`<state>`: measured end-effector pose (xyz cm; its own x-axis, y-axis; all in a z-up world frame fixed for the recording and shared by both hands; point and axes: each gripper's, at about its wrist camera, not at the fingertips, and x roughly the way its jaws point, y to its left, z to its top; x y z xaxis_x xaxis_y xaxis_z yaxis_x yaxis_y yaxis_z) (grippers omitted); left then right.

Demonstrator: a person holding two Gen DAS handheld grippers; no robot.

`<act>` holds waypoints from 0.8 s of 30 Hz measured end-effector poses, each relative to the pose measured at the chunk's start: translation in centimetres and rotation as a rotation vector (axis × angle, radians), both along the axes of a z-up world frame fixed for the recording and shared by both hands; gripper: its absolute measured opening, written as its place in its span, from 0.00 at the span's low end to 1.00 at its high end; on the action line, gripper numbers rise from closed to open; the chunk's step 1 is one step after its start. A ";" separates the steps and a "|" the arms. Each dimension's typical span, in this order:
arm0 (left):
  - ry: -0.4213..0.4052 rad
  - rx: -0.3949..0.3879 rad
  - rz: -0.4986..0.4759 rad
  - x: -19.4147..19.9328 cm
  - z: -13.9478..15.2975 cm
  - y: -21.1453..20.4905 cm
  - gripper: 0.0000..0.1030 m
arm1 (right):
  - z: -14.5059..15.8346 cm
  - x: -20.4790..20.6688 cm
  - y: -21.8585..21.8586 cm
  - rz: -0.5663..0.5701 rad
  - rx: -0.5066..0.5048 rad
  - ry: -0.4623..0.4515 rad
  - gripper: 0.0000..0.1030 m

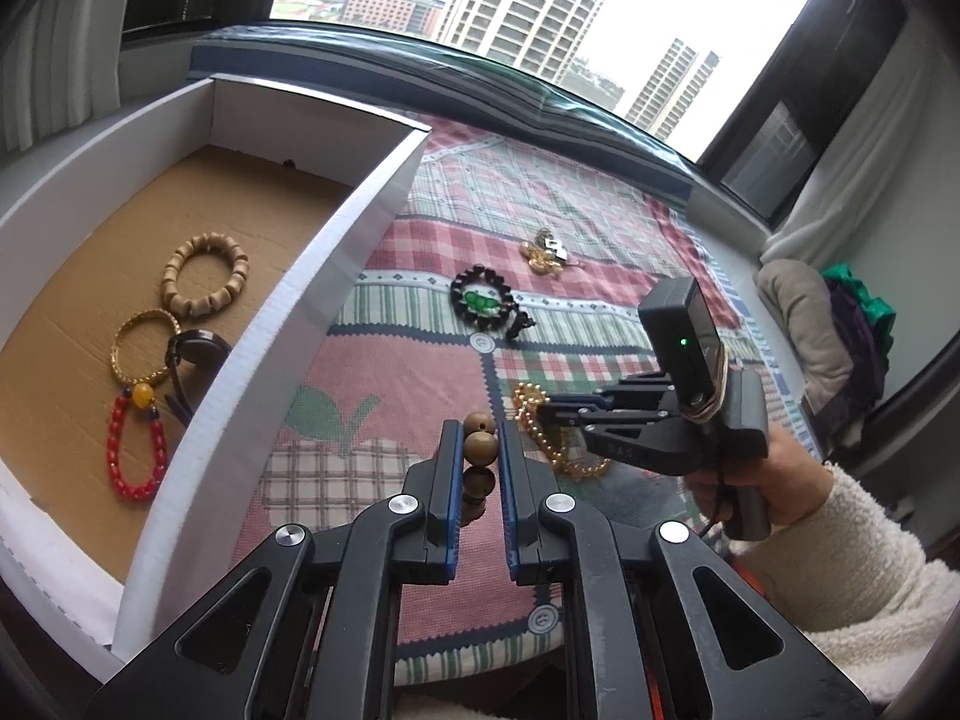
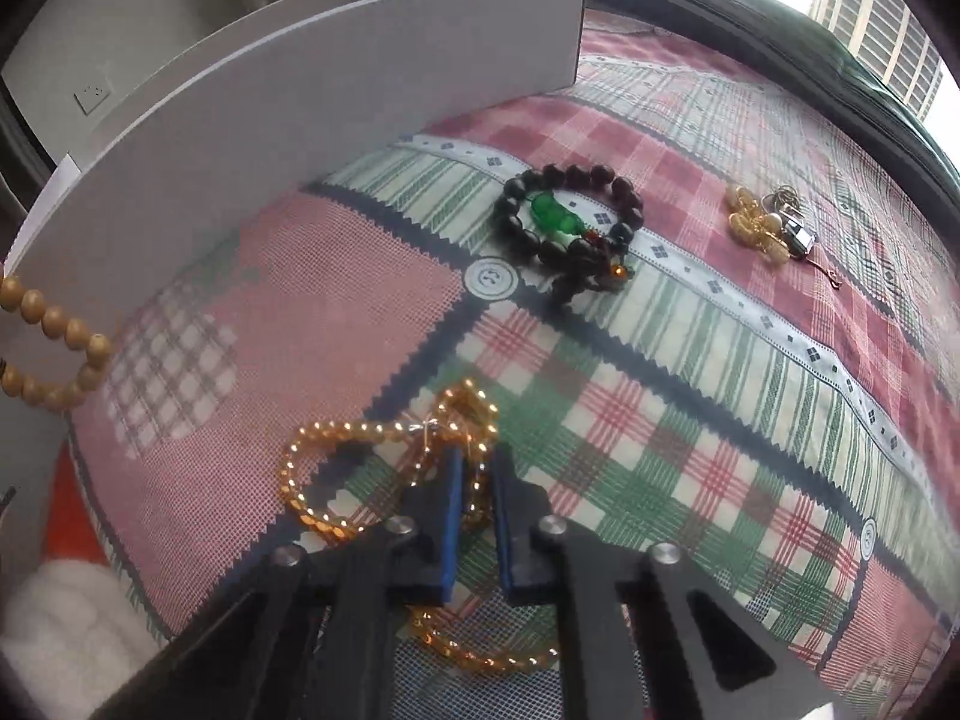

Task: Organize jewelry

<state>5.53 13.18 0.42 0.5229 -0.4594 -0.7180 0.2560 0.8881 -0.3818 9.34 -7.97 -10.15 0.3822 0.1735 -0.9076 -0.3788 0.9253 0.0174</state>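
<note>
My left gripper (image 1: 480,441) is shut on a brown wooden bead bracelet (image 1: 480,449), held above the patchwork cloth beside the white box (image 1: 336,276); the bracelet also shows at the left edge of the right wrist view (image 2: 54,324). My right gripper (image 2: 477,468) is closed around a strand of the amber bead necklace (image 2: 312,480) lying on the cloth; it also shows in the left wrist view (image 1: 549,411). A black bead bracelet with a green charm (image 1: 483,300) (image 2: 564,222) and a small gold-and-silver jewelry cluster (image 1: 546,255) (image 2: 762,225) lie farther back.
The box holds a tan wooden bracelet (image 1: 206,276), a gold bangle (image 1: 141,348), a dark ring-shaped piece (image 1: 198,354) and a red bead bracelet (image 1: 135,444). A window is behind the bed. Folded clothes (image 1: 840,330) sit at the right.
</note>
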 end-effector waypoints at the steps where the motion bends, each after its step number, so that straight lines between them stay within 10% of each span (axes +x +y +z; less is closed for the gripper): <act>1: -0.002 -0.009 0.000 -0.1 0.2 0.2 0.09 | 0.2 0.0 -0.4 -0.009 0.030 0.018 0.08; 13: -0.083 -0.077 0.056 -1.4 7.9 5.5 0.09 | 13.6 -4.0 -2.8 -0.025 0.319 -0.152 0.08; 24: -0.098 0.081 0.346 0.7 9.0 15.9 0.09 | 24.9 1.5 6.7 0.159 0.434 -0.314 0.08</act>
<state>6.25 29.12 9.37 0.7059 -0.1869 -0.6832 -0.0332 0.9548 -0.2955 10.82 -1.23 14.72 0.5614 0.5834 -0.5869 -0.5616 0.7895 0.2476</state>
